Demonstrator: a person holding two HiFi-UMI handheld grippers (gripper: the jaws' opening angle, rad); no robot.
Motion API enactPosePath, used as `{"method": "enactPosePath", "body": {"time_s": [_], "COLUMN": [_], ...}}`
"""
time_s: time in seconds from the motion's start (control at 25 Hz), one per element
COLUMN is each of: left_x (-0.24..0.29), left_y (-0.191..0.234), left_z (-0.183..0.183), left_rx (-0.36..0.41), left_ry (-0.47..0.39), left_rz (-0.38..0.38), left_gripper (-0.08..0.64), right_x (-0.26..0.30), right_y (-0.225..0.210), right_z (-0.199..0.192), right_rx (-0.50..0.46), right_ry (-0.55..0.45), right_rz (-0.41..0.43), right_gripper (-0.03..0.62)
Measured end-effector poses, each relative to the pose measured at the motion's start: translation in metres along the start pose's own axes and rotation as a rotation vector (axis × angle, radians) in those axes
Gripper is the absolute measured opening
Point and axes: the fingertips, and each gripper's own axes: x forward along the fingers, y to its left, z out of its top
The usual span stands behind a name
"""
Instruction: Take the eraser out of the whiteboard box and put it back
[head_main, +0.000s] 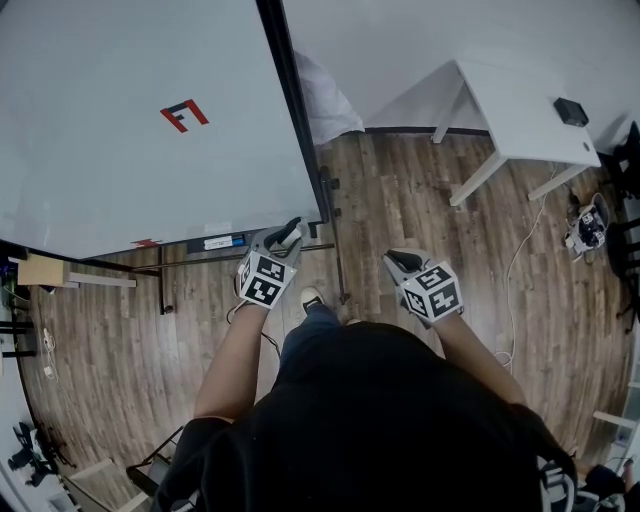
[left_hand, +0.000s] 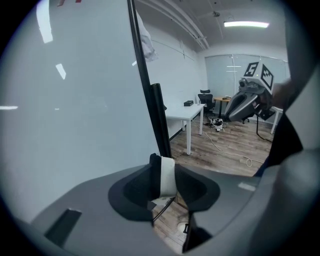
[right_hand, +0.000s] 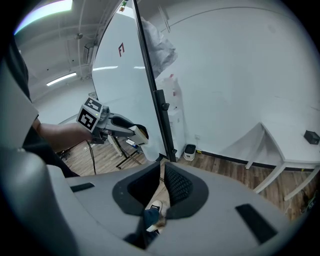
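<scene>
My left gripper (head_main: 288, 236) is shut on the eraser (left_hand: 167, 176), a pale slab with a dark back that stands upright between its jaws. From the right gripper view, the eraser (right_hand: 139, 133) juts out of the left gripper's tip just in front of the whiteboard's right edge. The whiteboard (head_main: 130, 130) fills the upper left, and its box (head_main: 215, 243), a narrow tray, runs along the bottom edge just left of the left gripper. My right gripper (head_main: 400, 262) hangs over the wooden floor to the right, its jaws together and nothing between them.
The black frame post (head_main: 300, 120) of the whiteboard runs down to stand legs (head_main: 338, 270) on the floor. A white table (head_main: 530, 110) with a small black thing (head_main: 571, 111) stands at the back right. A cable (head_main: 512, 270) lies on the floor; my shoe (head_main: 312, 298) is below.
</scene>
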Motion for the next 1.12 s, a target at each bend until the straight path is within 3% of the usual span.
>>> {"method": "enactPosePath", "body": {"time_s": [1.12], "left_x": [-0.052], "left_y": [-0.022], "left_z": [-0.056], "left_rx": [-0.074], "left_ry": [0.05], "left_rz": [0.067], "left_gripper": [0.147], "right_x": [-0.008], "right_y": [0.029], "right_z": [-0.001], "right_rx": [-0.068], "right_ry": [-0.008], "right_rz": [0.044], "right_gripper": [0.021]}}
